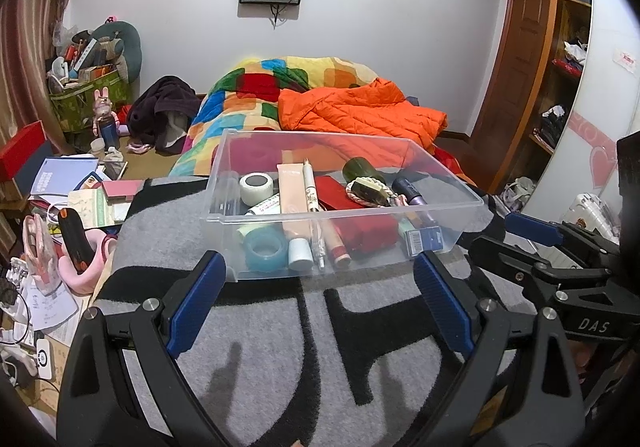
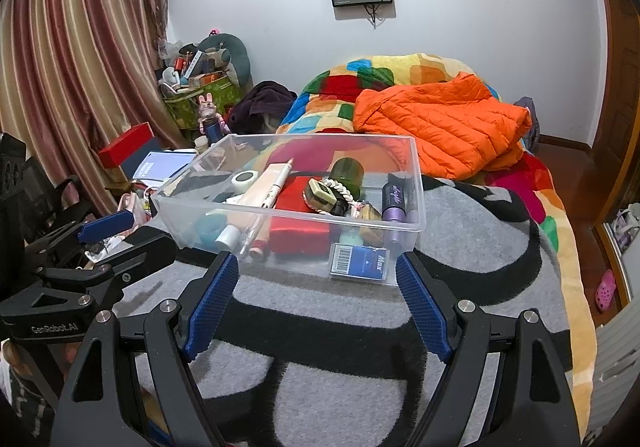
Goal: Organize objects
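Observation:
A clear plastic bin (image 1: 472,203) (image 2: 416,183) sits on a grey and black blanket (image 1: 280,347) (image 2: 480,255) on the bed. In it lie a white tape roll (image 1: 258,189), a blue tape roll (image 1: 266,249), a cream tube (image 1: 294,199), a pen (image 1: 311,187), a red box (image 1: 368,229) (image 2: 298,231), a green jar (image 1: 360,169) (image 2: 347,171), a purple tube (image 2: 394,203) and a blue card box (image 2: 360,261). My left gripper (image 1: 320,271) is open and empty just before the bin. My right gripper (image 2: 316,267) is open and empty at the bin's near wall.
An orange jacket (image 1: 360,111) (image 2: 440,123) and a colourful quilt (image 1: 248,95) lie behind the bin. A cluttered floor with papers (image 1: 64,175), a red box (image 1: 20,151) and a green basket (image 1: 88,95) is to the left. A wooden wardrobe (image 1: 532,67) stands to the right.

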`<state>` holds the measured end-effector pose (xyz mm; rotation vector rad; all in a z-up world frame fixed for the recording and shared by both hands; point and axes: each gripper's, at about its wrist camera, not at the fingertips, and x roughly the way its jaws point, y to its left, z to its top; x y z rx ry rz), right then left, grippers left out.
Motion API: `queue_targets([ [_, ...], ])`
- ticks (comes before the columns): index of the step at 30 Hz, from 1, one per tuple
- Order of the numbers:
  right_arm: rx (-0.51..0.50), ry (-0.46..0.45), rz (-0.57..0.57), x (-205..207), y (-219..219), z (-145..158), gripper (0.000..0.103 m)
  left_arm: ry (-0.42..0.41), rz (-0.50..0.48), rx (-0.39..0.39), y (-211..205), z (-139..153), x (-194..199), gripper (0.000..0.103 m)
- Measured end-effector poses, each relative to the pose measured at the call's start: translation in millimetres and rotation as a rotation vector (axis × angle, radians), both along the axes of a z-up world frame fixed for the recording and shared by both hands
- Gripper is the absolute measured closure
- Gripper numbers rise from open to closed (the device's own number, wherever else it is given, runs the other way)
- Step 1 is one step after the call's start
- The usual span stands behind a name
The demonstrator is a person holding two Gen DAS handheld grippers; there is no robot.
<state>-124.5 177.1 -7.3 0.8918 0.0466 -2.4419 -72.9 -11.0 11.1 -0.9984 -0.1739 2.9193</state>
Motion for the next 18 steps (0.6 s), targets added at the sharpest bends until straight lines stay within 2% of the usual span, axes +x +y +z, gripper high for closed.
queue_targets([
  [8,-0.002,-0.003,-0.001,0.8,-0.5,-0.3,0.024,-0.015,-0.022,-0.002,4.6,-2.2,-0.2,0.007],
  [18,-0.001,-0.006,0.0,0.5,-0.2,0.8,0.024,0.009,-0.022,0.006,3.3,1.3,3.9,0.007],
])
